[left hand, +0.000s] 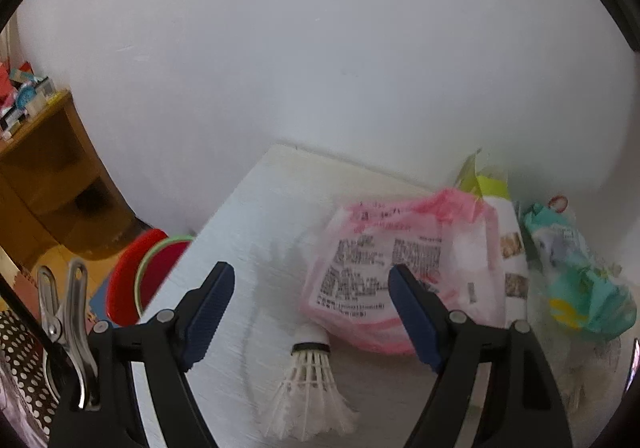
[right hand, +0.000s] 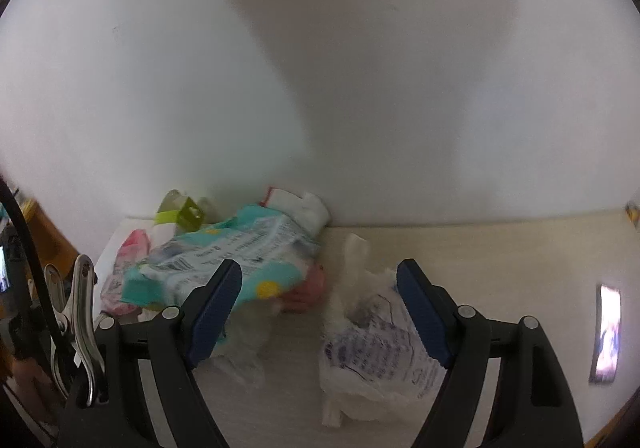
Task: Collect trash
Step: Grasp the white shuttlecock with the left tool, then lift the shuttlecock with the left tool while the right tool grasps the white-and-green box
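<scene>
In the left wrist view my left gripper (left hand: 312, 284) is open and empty above a white table (left hand: 264, 200). A white shuttlecock (left hand: 310, 388) lies between its fingers. A pink printed bag (left hand: 372, 260) lies just beyond, with a teal wrapper (left hand: 580, 280) to its right. In the right wrist view my right gripper (right hand: 320, 280) is open and empty. A crumpled white printed plastic bag (right hand: 372, 352) lies between its fingers. The teal wrapper (right hand: 228, 256) sits to the left, over the pink bag (right hand: 132, 248), with a green carton (right hand: 184, 214) behind.
A white wall stands right behind the table. A phone (right hand: 608, 332) lies at the table's right. Off the table's left edge are red plates (left hand: 140, 276) and a wooden shelf (left hand: 44, 176). A white cloth (right hand: 300, 208) leans at the wall.
</scene>
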{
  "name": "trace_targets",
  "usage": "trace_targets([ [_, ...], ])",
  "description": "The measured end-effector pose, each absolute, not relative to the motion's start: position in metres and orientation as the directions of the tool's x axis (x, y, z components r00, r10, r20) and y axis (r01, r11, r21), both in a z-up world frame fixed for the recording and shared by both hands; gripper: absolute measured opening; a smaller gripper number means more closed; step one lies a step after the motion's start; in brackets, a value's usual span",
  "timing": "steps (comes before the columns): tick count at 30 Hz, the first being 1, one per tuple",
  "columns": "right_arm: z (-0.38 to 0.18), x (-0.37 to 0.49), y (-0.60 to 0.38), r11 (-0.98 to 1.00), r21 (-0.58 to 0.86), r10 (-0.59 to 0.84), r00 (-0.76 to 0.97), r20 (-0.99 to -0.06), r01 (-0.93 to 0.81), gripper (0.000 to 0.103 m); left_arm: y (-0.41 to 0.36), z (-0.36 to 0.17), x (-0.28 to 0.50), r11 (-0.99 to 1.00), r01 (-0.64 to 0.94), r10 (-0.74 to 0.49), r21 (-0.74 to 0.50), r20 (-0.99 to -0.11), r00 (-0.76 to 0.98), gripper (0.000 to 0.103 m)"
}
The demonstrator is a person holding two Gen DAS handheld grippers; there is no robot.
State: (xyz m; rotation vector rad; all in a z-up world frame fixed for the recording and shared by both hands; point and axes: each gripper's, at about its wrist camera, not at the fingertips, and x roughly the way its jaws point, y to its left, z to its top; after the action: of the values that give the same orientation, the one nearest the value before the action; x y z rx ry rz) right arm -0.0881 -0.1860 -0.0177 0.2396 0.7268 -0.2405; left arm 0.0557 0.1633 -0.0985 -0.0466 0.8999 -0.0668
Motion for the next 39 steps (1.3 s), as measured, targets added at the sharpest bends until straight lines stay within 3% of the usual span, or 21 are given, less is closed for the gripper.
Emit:
trace_targets([
  [4,-0.021,-0.094,-0.180,0.958,0.117,-0.120,0.738,-0.664,0.261,0.082,0.163,-0.119,0.045,0.996,0.048,-0.084,-0.069,-0.818,0.569,0.083],
  [11,-0.015,-0.069,-0.155,0.979,0.125,-0.038,0.746,-0.665,0.161,0.082,0.176,-0.152,0.037,0.989,-0.070,-0.082,-0.131,-0.874,0.479,0.083],
  [17,-0.023,-0.064,-0.129,0.991,0.095,-0.003,0.729,-0.684,0.093,0.082,0.180,-0.163,0.037,0.991,-0.082,-0.054,-0.104,-0.884,0.465,0.083],
  [21,-0.030,-0.072,-0.131,0.989,0.099,-0.010,0.708,-0.706,0.113,0.082,0.169,-0.171,0.041,0.999,-0.029,-0.019,-0.037,-0.878,0.479,0.094],
  [23,-0.029,-0.078,-0.131,0.990,0.091,-0.015,0.709,-0.705,0.111,0.082,0.163,-0.174,0.040,1.000,0.018,-0.018,-0.010,-0.868,0.496,0.094],
  [26,-0.027,-0.074,-0.126,0.993,0.086,-0.001,0.717,-0.697,0.085,0.082,0.167,-0.170,0.037,1.000,0.004,-0.019,-0.020,-0.870,0.492,0.074],
  [28,-0.023,-0.068,-0.119,0.993,0.100,0.028,0.719,-0.695,0.057,0.082,0.166,-0.166,0.033,1.000,0.006,-0.020,-0.020,-0.874,0.485,0.050],
  [31,-0.015,-0.061,-0.094,0.995,0.096,0.082,0.725,-0.684,-0.022,0.082,0.166,-0.164,0.029,0.999,0.021,-0.033,-0.027,-0.881,0.472,0.028],
  [35,-0.018,-0.061,-0.050,0.985,0.062,0.159,0.692,-0.704,-0.163,0.081,0.172,-0.156,0.023,0.995,0.017,-0.095,-0.097,-0.894,0.438,0.024],
  [39,-0.051,-0.055,-0.017,0.979,-0.016,0.114,0.617,-0.779,-0.202,0.057,0.184,-0.131,0.013,0.988,-0.016,-0.130,-0.156,-0.875,0.466,0.024],
])
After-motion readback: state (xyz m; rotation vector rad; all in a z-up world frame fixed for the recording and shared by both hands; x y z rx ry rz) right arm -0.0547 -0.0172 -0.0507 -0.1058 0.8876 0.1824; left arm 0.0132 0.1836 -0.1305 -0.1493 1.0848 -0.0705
